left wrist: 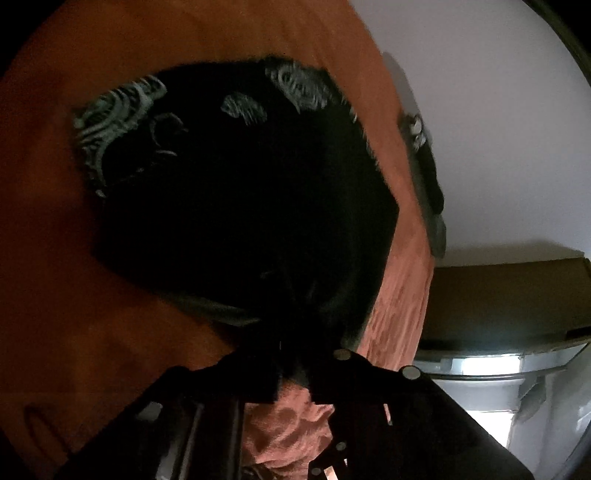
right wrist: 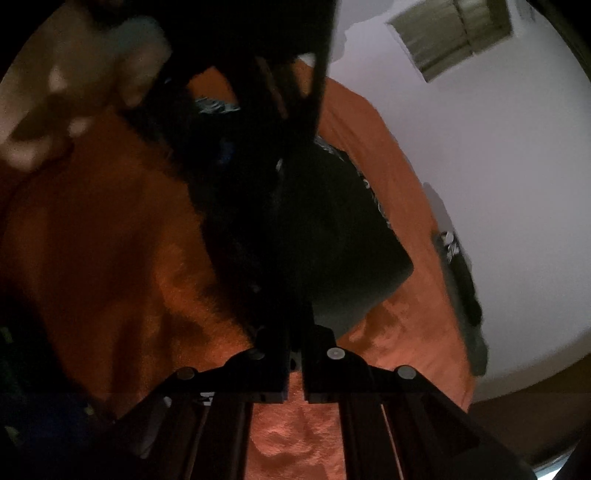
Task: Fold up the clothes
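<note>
A black garment (left wrist: 240,206) with grey swirl prints lies partly folded on an orange bedspread (left wrist: 55,258). My left gripper (left wrist: 295,376) is shut on the garment's near edge, which bunches between the fingers. In the right wrist view the same garment (right wrist: 332,236) stretches from the bed to my right gripper (right wrist: 295,354), which is shut on a dark fold of it. The other gripper (right wrist: 280,66) shows dark at the top of that view, over the garment.
The orange bedspread (right wrist: 110,240) covers the bed. A dark printed cloth (left wrist: 428,177) lies along the bed's far edge by a white wall (left wrist: 498,129). A brown box (left wrist: 509,295) and a silvery container (left wrist: 498,369) stand at right. A window (right wrist: 450,33) is in the wall.
</note>
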A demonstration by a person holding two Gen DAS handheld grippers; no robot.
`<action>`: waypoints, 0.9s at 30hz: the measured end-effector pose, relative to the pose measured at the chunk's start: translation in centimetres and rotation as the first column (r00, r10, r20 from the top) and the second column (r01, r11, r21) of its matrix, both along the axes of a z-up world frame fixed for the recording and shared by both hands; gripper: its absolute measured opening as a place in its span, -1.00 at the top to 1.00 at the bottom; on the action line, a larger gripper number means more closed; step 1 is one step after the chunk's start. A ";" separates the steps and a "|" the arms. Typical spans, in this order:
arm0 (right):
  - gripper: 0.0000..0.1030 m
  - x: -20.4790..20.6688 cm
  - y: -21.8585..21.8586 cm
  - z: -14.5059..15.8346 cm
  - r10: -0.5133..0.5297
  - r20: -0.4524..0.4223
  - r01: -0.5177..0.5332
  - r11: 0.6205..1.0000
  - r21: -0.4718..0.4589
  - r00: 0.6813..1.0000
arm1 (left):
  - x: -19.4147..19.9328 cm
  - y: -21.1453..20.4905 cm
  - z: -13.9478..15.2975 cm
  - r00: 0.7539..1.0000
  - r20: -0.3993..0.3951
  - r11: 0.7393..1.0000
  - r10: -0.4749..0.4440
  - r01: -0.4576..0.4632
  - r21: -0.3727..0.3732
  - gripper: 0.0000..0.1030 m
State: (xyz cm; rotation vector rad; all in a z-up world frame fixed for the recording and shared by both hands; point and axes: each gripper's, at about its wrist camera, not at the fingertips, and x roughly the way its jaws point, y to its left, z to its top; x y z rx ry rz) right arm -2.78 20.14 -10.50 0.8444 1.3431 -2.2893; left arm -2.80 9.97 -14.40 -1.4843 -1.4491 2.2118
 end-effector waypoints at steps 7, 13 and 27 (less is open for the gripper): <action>0.90 -0.3 0.1 -1.3 -0.051 0.067 0.050 0.999 0.020 0.996 | 0.8 -1.4 -0.8 0.998 -0.059 1.000 0.009 -0.009 0.014 0.77; 0.24 0.3 1.1 -0.6 -0.042 0.050 0.042 0.999 -0.003 0.998 | 0.3 -1.9 -0.2 0.996 -0.092 1.000 0.001 0.000 0.014 0.25; 0.87 -0.4 3.0 -3.2 -0.109 0.106 0.102 0.992 0.068 0.988 | 0.0 -3.2 -1.3 0.996 -0.088 0.999 0.004 -0.008 -0.052 0.90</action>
